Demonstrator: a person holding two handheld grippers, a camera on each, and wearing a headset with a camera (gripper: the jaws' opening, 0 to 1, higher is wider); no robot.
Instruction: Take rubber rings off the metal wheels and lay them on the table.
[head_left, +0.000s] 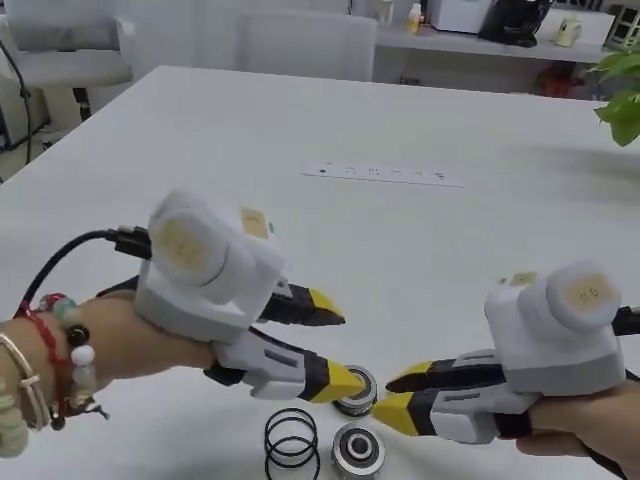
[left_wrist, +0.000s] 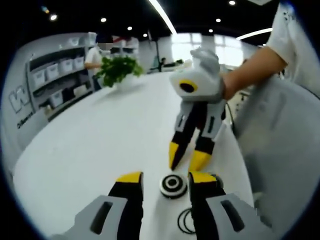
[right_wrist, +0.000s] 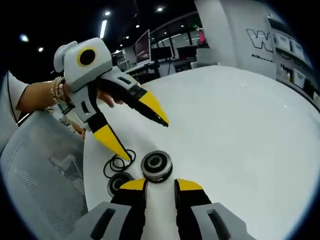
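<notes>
Two metal wheels lie near the table's front edge: one wheel (head_left: 357, 394) (left_wrist: 173, 185) (right_wrist: 156, 166) and a second wheel (head_left: 357, 450) (right_wrist: 119, 182) closer to me. Black rubber rings (head_left: 292, 438) (left_wrist: 186, 220) (right_wrist: 118, 161) lie loose on the table beside them. My left gripper (head_left: 342, 350) (left_wrist: 166, 179) (right_wrist: 144, 137) is open, its jaws spread on either side of the first wheel, the lower tip touching or just beside it. My right gripper (head_left: 390, 394) (right_wrist: 161, 184) (left_wrist: 186, 157) points at the same wheel from the right, jaws narrowly open with nothing between them.
A flush socket strip (head_left: 380, 173) sits mid-table. A green plant (head_left: 622, 90) (left_wrist: 117, 69) stands at the far right edge. A chair (head_left: 305, 40) is beyond the far side. The white table (head_left: 400, 250) stretches wide ahead.
</notes>
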